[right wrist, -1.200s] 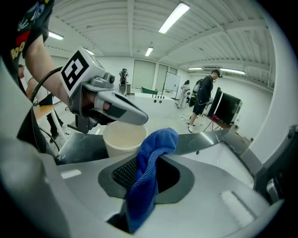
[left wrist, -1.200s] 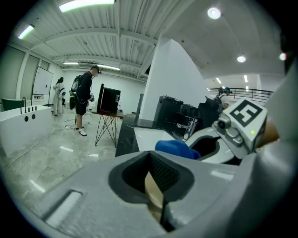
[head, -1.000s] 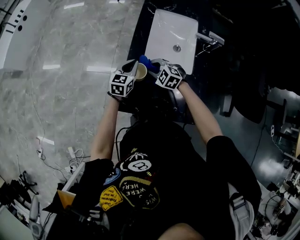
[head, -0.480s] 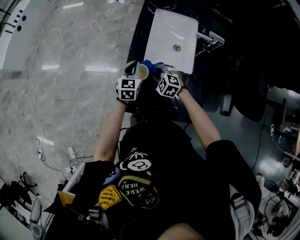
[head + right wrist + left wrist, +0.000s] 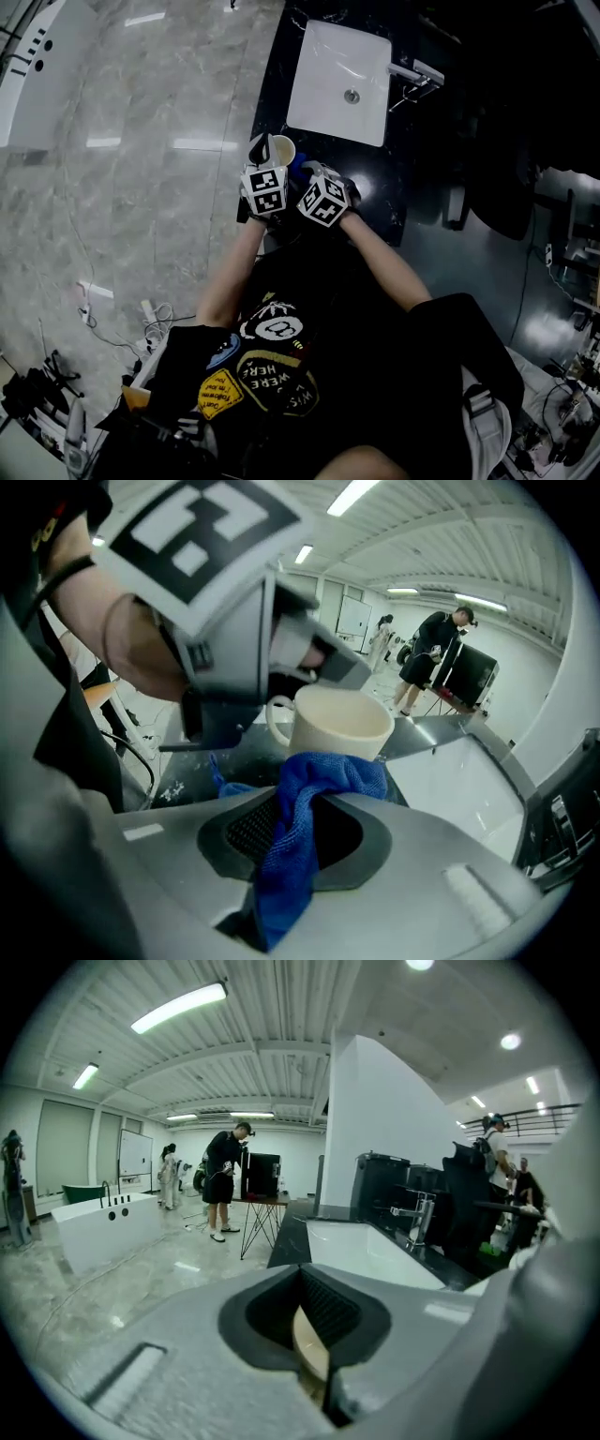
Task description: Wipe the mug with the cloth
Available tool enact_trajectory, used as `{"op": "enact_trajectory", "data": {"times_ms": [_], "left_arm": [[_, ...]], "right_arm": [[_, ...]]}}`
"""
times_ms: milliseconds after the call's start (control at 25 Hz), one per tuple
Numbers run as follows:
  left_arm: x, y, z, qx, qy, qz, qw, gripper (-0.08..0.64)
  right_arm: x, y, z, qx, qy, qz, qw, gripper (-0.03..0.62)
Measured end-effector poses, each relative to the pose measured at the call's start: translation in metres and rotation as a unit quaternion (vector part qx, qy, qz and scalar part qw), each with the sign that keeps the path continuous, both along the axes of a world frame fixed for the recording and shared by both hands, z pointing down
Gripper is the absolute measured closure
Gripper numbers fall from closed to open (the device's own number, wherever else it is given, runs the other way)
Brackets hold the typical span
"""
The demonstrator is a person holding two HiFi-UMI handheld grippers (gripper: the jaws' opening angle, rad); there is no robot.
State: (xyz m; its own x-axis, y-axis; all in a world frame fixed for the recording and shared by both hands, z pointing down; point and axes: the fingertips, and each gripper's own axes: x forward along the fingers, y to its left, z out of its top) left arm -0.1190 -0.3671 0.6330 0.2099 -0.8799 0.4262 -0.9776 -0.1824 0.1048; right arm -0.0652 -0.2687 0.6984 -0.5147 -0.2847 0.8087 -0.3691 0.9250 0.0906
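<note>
A cream mug (image 5: 339, 726) with a handle on its left is held up over the dark counter. My left gripper (image 5: 266, 161) is shut on the mug's rim (image 5: 311, 1346), and the mug (image 5: 280, 150) shows just beyond its marker cube. A blue cloth (image 5: 305, 817) hangs from my right gripper (image 5: 295, 841), which is shut on it. The cloth's upper fold rests against the near side of the mug. In the head view the right gripper (image 5: 309, 178) sits right beside the left one, with a bit of blue cloth (image 5: 297, 172) between them.
A white rectangular sink (image 5: 339, 82) with a chrome tap (image 5: 418, 73) lies in the black counter (image 5: 375, 178) beyond the grippers. A white bathtub (image 5: 111, 1227) stands on the marble floor to the left. People stand by a small table (image 5: 255, 1218) far off.
Both grippers, with the mug and the cloth, have come back toward the person and away from the sink. The two marker cubes now stand closer together.
</note>
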Motion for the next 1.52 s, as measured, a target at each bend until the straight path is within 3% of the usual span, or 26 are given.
{"op": "enact_trajectory", "data": {"times_ms": [200,320,480,600,760,920,1040,1360,1520], "left_arm": [[-0.021,0.005,0.000,-0.007,0.033,-0.052,0.9981,0.557],[-0.027,0.008,0.001,-0.014,0.023,-0.041,0.9988,0.556],[-0.042,0.024,-0.008,-0.020,0.031,-0.037,0.9986,0.555],[-0.050,0.045,-0.032,0.005,0.046,-0.022,0.9987,0.555],[-0.043,0.078,-0.082,0.062,0.047,0.019,0.9968,0.555],[-0.032,0.091,-0.120,0.094,0.031,0.024,0.9948,0.555],[-0.025,0.087,-0.136,0.107,0.033,0.031,0.9932,0.555],[-0.029,0.092,-0.153,0.116,0.011,0.032,0.9926,0.555],[-0.029,0.093,-0.160,0.115,0.028,0.028,0.9925,0.555]], "right_arm": [[-0.002,-0.017,0.019,-0.014,0.007,0.003,1.000,0.509],[0.001,-0.025,0.014,-0.016,-0.009,0.016,1.000,0.509],[0.024,-0.027,-0.019,-0.008,-0.067,0.072,0.995,0.509],[0.045,-0.027,-0.060,0.011,-0.142,0.122,0.982,0.509],[0.066,-0.024,-0.129,0.053,-0.263,0.187,0.945,0.510],[0.066,-0.021,-0.180,0.090,-0.328,0.211,0.916,0.512],[0.055,-0.023,-0.199,0.112,-0.351,0.191,0.910,0.512],[0.066,-0.016,-0.212,0.111,-0.361,0.197,0.905,0.512],[0.069,-0.012,-0.223,0.115,-0.377,0.196,0.898,0.511]]}}
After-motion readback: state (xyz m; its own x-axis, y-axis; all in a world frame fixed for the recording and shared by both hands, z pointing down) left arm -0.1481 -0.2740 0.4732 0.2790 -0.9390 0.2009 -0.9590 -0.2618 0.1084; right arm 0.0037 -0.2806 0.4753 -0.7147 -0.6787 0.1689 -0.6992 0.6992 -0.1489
